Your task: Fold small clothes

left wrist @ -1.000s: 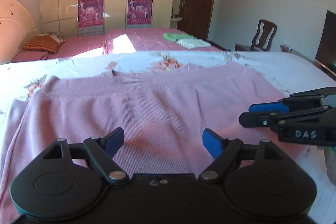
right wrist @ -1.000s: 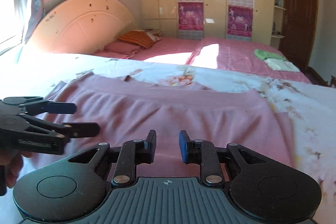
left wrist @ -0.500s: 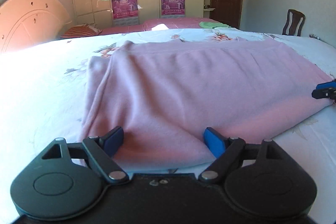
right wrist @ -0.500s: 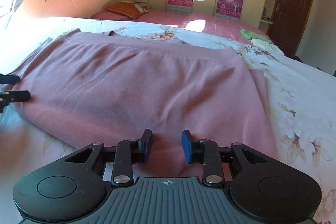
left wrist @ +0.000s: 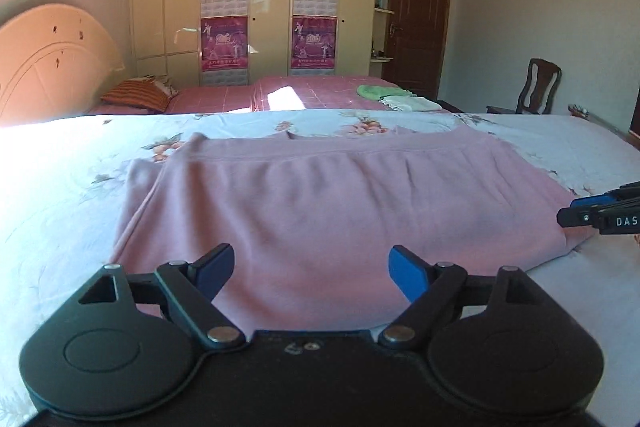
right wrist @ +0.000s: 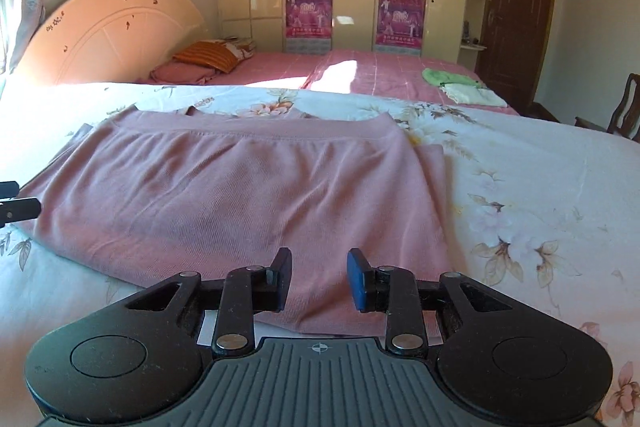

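Note:
A pink knit garment (left wrist: 340,195) lies folded flat on the floral bed sheet (left wrist: 60,187), its ribbed hem at the far side and a sleeve edge showing at the left. My left gripper (left wrist: 312,259) stands open wide over the garment's near edge, left of centre, with nothing between its pads. In the right wrist view the same garment (right wrist: 240,195) fills the middle. My right gripper (right wrist: 320,261) hovers over its near right part, jaws a little apart and gripping nothing. The right gripper's tips (left wrist: 572,211) show beside the garment's right corner, and the left gripper's tips (right wrist: 16,199) at its left edge.
Behind the floral sheet (right wrist: 540,187) stands a second bed with a pink cover, holding a folded green and white pile (right wrist: 460,85) and a striped pillow (right wrist: 208,55). A wooden chair (left wrist: 538,87) is at the right wall. Wardrobe doors with posters and a dark door are at the back.
Both grippers have drawn back from over the garment's middle to its near edge and moved apart towards its left and right ends. The right jaws stand slightly wider.

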